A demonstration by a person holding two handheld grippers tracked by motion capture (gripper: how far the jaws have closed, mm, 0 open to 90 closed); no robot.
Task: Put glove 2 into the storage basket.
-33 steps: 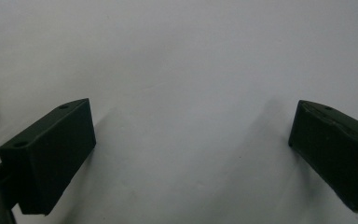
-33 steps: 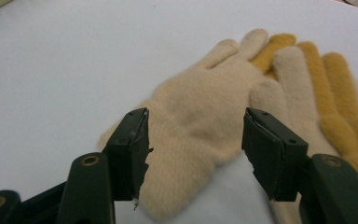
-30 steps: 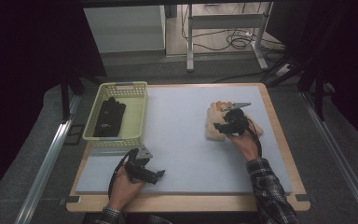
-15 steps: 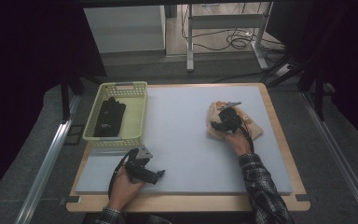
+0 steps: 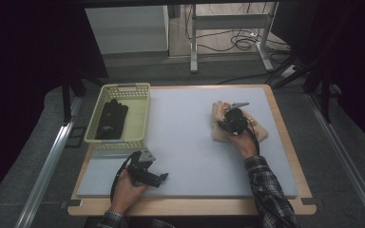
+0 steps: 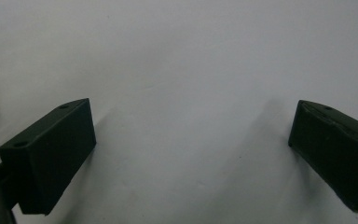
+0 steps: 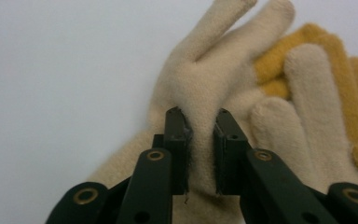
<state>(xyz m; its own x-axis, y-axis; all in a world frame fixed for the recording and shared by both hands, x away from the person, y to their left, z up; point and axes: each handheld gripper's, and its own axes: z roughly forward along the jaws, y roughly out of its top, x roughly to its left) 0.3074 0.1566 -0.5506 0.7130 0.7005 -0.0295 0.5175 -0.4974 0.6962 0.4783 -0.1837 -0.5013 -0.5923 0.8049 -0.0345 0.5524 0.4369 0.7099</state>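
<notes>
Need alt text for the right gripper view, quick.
The right gripper has just closed, its two black jaws pinching a fold of a cream glove lying on the pale mat. A yellow glove lies partly under it at the right.

Count by kind. Fuzzy knitted gloves on the grey mat near the table's right edge: 2, one cream glove [image 7: 200,93] on top, one mustard-yellow glove [image 7: 317,51] under it; they overlap, so a further one beneath cannot be ruled out. Pale yellow slotted plastic basket [image 5: 142,118] at the table's far left corner: 1. Flat black fabric item [image 5: 110,119] inside that basket: 1 pile, number of pieces not clear. Grey foam mat [image 5: 190,142] covering the tabletop: 1. Wooden table [image 5: 280,123]: 1. Handheld black two-jaw grippers: 2, the left gripper [image 5: 160,177] and the right gripper [image 5: 224,124].
</notes>
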